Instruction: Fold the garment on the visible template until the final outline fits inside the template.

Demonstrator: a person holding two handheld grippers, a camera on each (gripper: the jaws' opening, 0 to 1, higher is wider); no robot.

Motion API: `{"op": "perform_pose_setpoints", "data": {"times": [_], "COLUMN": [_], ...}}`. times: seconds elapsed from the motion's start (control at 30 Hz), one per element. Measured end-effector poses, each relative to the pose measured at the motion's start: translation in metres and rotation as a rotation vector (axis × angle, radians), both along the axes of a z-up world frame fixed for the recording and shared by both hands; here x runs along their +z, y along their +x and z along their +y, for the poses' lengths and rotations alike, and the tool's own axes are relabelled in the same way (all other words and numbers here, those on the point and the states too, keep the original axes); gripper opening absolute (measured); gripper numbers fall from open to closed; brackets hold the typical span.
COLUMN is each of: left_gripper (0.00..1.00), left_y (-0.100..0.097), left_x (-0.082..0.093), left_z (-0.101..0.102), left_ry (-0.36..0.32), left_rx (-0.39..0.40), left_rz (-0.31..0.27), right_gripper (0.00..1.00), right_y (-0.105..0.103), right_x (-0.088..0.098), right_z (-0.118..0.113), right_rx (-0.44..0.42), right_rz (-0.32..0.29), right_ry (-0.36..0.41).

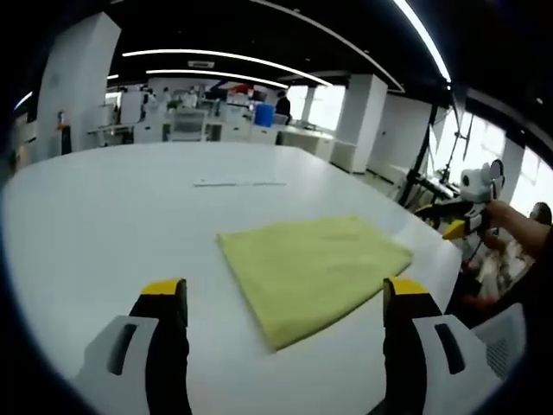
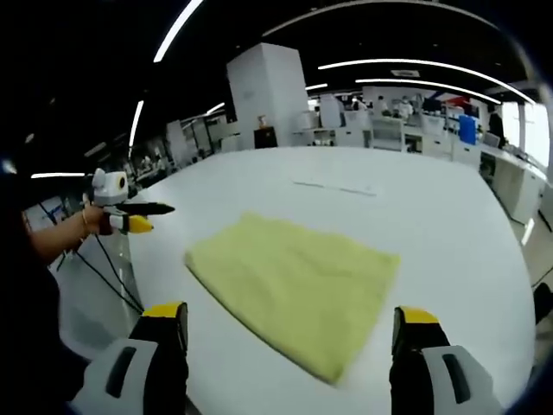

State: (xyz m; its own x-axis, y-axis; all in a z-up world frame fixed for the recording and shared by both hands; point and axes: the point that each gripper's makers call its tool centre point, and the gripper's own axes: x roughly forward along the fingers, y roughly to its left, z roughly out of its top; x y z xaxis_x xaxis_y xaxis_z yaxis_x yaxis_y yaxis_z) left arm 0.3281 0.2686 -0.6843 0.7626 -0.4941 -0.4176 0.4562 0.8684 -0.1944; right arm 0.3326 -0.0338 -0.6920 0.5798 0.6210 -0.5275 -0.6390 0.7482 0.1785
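Observation:
A yellow-green cloth (image 1: 315,272) lies flat, folded into a rough rectangle, on the white table (image 1: 104,216). My left gripper (image 1: 285,298) hovers just short of its near edge, jaws wide apart with nothing between them. In the right gripper view the same cloth (image 2: 294,281) lies ahead of my right gripper (image 2: 289,324), which is also open and holds nothing. Farther back on the table is a thin pale outline mark (image 1: 238,181), also seen as a faint line (image 2: 333,188). Each gripper appears in the other's view, hand-held off the table edge: the right gripper (image 1: 462,220) and the left gripper (image 2: 130,216).
The table's edge runs close to the cloth on the right (image 1: 449,259) and on the left (image 2: 147,285). A person's arm (image 1: 518,225) reaches in there. Desks, white pillars and a blue bin (image 1: 263,114) stand far behind the table.

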Motion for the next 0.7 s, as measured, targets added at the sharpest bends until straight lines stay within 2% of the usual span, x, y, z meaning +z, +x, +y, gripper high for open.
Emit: {"op": "perform_pose_setpoints", "data": {"times": [0.1,0.27,0.7], "left_gripper": [0.98,0.99,0.99], "left_y": [-0.001,-0.002,-0.004], "left_x": [0.003,0.004,0.001], "left_z": [0.001,0.001,-0.001], "left_ry": [0.012,0.016,0.025], "left_rx": [0.0,-0.006,-0.007], "left_rz": [-0.013,-0.012,-0.004], "right_gripper": [0.99,0.99,0.99], "right_y": [-0.001,0.002,0.003], "right_x": [0.003,0.012,0.007], "right_z": [0.001,-0.001,-0.004], "right_rx": [-0.005,-0.041,-0.059], "right_rz": [-0.005,-0.02,-0.014], "right_ry": [0.01,0.065,0.068]}}
